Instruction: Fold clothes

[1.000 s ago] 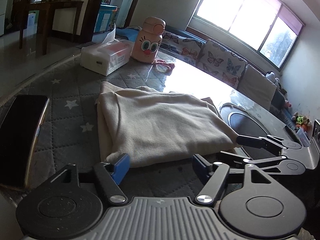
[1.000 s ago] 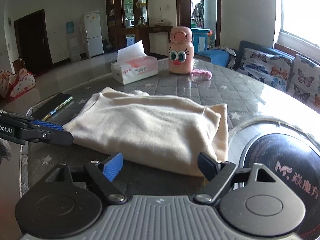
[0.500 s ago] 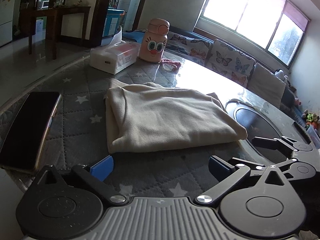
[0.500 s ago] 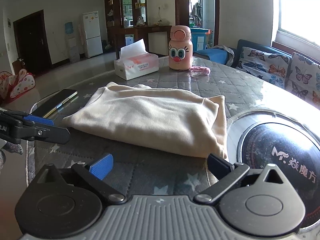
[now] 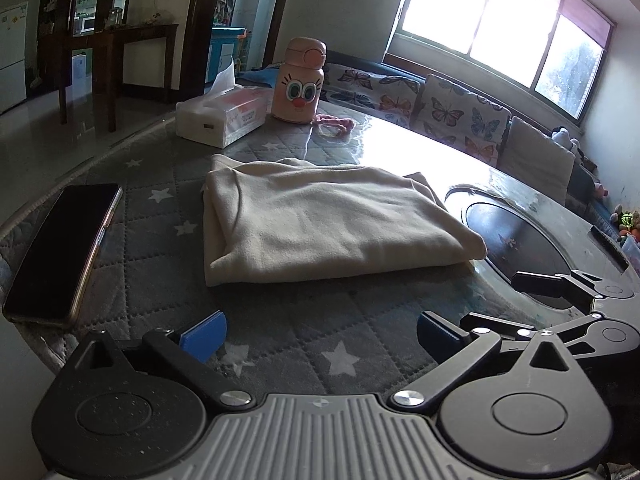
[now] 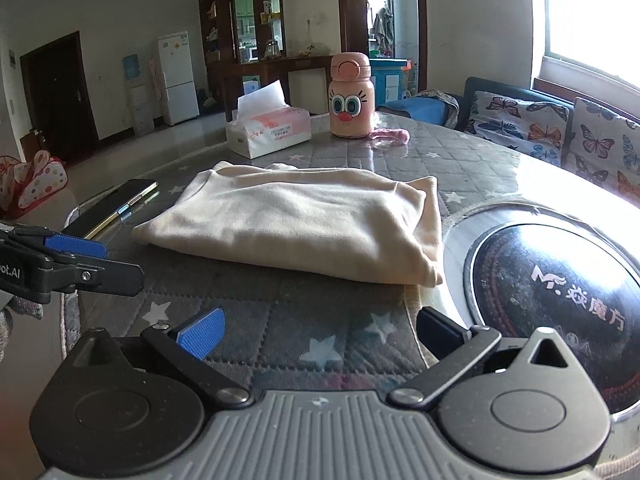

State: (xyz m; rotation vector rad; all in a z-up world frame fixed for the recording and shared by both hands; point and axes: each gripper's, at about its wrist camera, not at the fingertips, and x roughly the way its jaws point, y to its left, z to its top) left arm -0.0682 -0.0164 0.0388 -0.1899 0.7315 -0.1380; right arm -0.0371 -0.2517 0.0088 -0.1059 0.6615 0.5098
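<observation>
Both cams sit low, just above the tabletop (image 5: 152, 248), looking forward along their own claw. Left wrist view faces the windows at upper right of frame; right wrist view faces the room interior, fridge at upper left. We share the folded cloth (image 5: 320, 224) mid-frame, phone, tissue box and pink bottle. Right claw (image 5: 532, 304) shows at the left view's right edge; left claw (image 6: 88, 260) at the right view's left edge.

The folded garment (image 5: 320, 228) is soft, matt, fleecy cream cloth. Beneath it the table (image 5: 280, 336) wears a quilted grey fabric under a glossy clear sheet. The phone (image 5: 60, 248) has a glassy black face and metallic edge. The bottle (image 6: 351, 96) is smooth pink plastic.
</observation>
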